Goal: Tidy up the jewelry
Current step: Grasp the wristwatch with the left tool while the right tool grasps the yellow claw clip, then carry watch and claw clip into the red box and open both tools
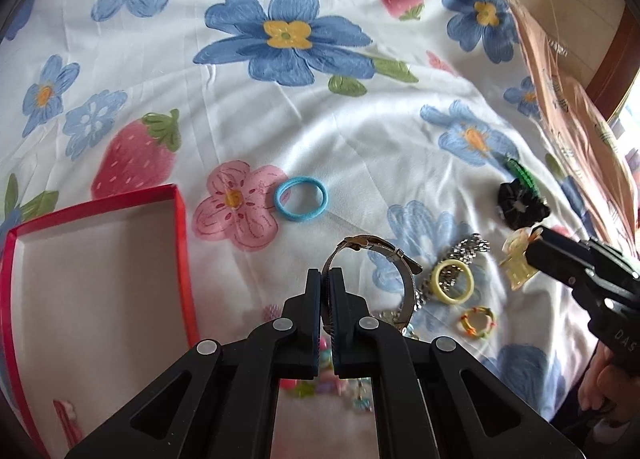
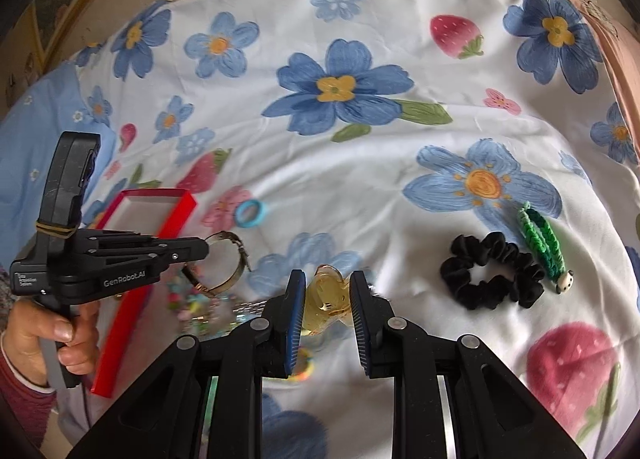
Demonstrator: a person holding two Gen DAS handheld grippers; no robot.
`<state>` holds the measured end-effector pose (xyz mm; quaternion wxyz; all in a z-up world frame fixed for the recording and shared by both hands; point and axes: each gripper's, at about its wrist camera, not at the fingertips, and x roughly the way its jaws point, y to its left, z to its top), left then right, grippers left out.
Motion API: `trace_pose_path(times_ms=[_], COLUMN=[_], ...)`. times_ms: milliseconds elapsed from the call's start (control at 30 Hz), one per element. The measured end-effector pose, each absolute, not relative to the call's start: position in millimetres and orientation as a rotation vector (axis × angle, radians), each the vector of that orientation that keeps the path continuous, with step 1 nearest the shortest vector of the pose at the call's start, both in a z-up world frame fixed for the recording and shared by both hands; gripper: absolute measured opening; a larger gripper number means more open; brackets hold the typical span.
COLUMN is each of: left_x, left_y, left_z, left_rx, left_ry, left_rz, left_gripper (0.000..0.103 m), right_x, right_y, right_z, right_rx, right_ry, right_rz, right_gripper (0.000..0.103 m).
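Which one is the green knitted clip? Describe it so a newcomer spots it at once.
Start on the white bedsheet printed with blue flowers and strawberries, and find the ruffled black fabric scrunchie lying on it. The green knitted hair clip lies slanted against the scrunchie's far edge. Nothing else nearby is braided green yarn ending in a small white face with black dots.

Right tool [image 2: 327, 291] clamped on a yellow hair claw [image 2: 326, 299] over the floral bedsheet [image 2: 360, 179], black scrunchie [image 2: 492, 271] nearby.

Open bedsheet [image 1: 320, 131] beyond jewelry clutter [image 1: 452, 283]
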<state>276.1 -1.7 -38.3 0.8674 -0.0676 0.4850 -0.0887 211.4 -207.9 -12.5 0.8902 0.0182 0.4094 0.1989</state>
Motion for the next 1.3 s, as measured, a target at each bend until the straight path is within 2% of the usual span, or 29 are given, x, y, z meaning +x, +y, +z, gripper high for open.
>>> trace_pose_path(times_ms=[633,1300], left_x=[189.9,163.5], left_y=[79.9,166.6], left_z=[2.6,-6.6], left_rx=[-0.257,-0.344], left_ry=[0.918,0.92], left_rz=[-0.06,0.118], left_gripper=[0.003,0.003], right_x=[188.8,192.3], right_y=[-133.4,-9.3], right_z=[1.9,2.7], right_rx=[0.023,-0.06], right_ry=[0.839,0.826], right_rz=[0.583,0.781], right_gripper=[0.023,0.023])
